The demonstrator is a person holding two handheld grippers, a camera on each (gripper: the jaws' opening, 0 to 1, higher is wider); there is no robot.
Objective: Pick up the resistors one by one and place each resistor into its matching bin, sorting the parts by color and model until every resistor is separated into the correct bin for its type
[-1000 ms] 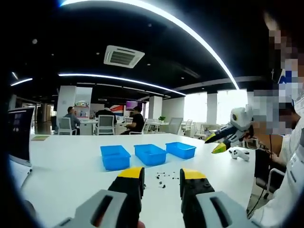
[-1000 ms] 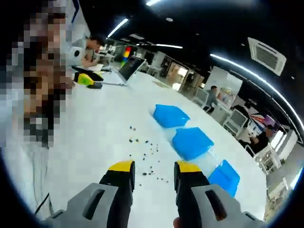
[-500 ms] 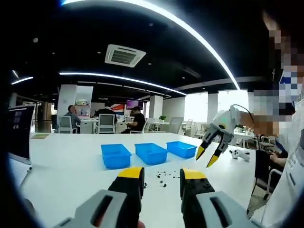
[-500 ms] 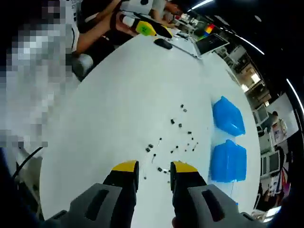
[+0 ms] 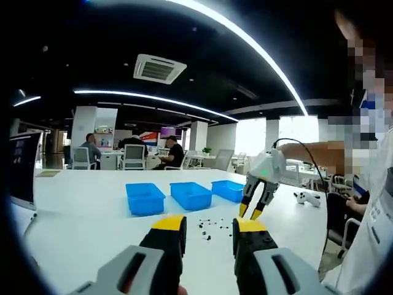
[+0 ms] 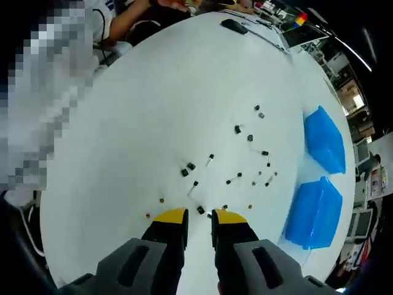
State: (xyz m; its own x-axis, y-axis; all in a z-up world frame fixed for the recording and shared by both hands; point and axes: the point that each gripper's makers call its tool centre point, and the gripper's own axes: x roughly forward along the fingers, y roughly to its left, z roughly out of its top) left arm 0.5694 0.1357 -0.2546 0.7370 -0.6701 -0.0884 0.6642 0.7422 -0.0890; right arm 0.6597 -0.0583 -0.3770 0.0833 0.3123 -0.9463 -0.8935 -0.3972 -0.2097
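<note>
Right gripper (image 6: pixel 199 215) hangs over the scattered resistors (image 6: pixel 236 161) with jaws narrowly apart, bins (image 6: pixel 314 210) at three o'clock, left gripper (image 5: pixel 210 225) apart too; these tiny, light, probably skittery parts want pinching across the body.

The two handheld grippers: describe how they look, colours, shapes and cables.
The left gripper has grey moulded bodies carrying black jaws capped with yellow tips. The right gripper is built the same: grey housings, black jaws, yellow caps. Seen in the left gripper view, the right gripper has a pale whitish-green head, with a thin dark cable looping from it.
</note>
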